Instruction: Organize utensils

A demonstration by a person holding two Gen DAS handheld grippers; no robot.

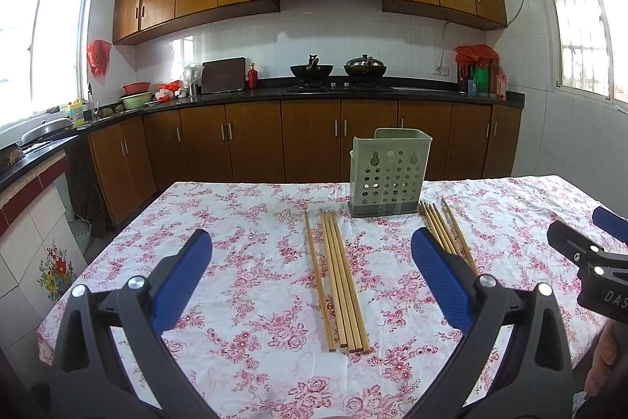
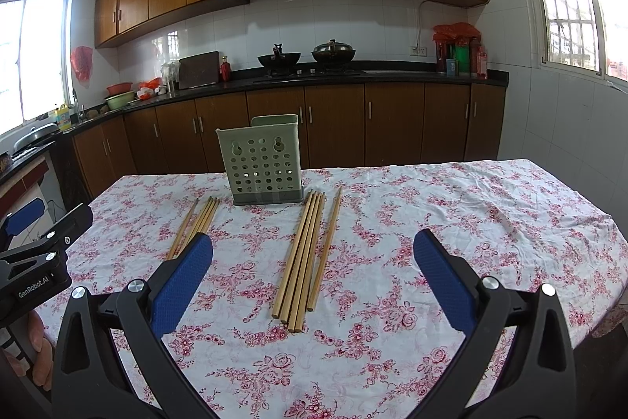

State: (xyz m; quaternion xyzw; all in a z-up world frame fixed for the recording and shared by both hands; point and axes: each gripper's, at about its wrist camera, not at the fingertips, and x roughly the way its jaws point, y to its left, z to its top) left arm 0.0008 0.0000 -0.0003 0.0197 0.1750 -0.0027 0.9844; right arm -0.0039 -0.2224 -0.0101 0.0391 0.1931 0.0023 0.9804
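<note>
A green perforated utensil holder (image 1: 388, 177) stands upright at the far middle of the table; it also shows in the right wrist view (image 2: 261, 160). One bundle of several wooden chopsticks (image 1: 341, 277) lies flat to its left, another bundle (image 1: 447, 232) to its right. In the right wrist view the right bundle (image 2: 304, 254) lies ahead and the left bundle (image 2: 198, 222) is partly hidden by my finger. My left gripper (image 1: 312, 264) is open and empty above the left bundle. My right gripper (image 2: 314, 264) is open and empty above the right bundle.
The table has a pink floral cloth (image 1: 243, 262), and its left edge drops off near the tiled counter (image 1: 35, 222). Brown kitchen cabinets (image 1: 310, 140) and a black counter with two woks (image 1: 337, 69) stand behind the table. The other gripper shows at each view's edge (image 1: 596, 262) (image 2: 35, 262).
</note>
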